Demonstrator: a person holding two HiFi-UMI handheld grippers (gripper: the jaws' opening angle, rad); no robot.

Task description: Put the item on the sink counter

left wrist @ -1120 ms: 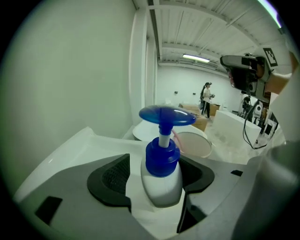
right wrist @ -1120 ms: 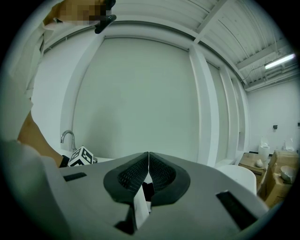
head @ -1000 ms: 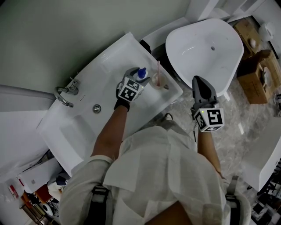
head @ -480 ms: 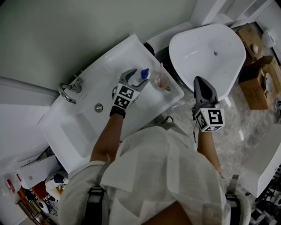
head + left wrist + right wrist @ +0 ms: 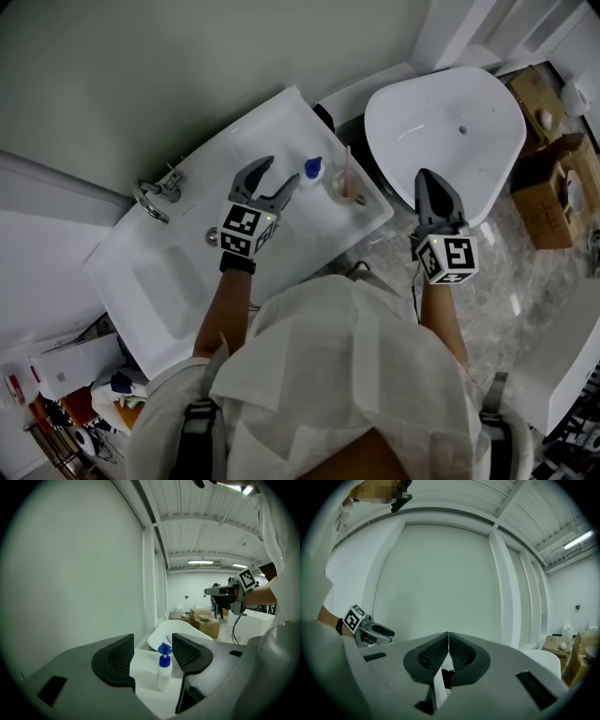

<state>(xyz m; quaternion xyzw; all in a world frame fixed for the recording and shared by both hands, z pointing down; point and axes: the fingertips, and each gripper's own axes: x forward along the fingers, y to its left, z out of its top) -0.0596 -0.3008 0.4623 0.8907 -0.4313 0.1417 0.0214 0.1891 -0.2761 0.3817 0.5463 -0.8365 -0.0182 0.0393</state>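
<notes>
bottle (image 5: 312, 168) beside cup (image 5: 344, 188) at counter (image 5: 281, 122) end

Cup (image 5: 343, 187) on your worktop (image 5: 274, 129): contents too small to tell. Cardboard boxes (image 5: 548, 192): cut off at head view's right edge.

A plain pale green wall (image 5: 70, 573) stands ahead and to the left of the left jaws. Beyond these jaws lies a white bathtub (image 5: 192, 629), and behind it cardboard boxes (image 5: 208, 624) stand on a grey marbled floor (image 5: 525, 272). Above them is a ceiling (image 5: 211, 531) of white panels, with a long lamp (image 5: 200, 562) lit. Ahead of the right jaws is the same pale wall, with a white pillar (image 5: 506, 588) to their right.
</notes>
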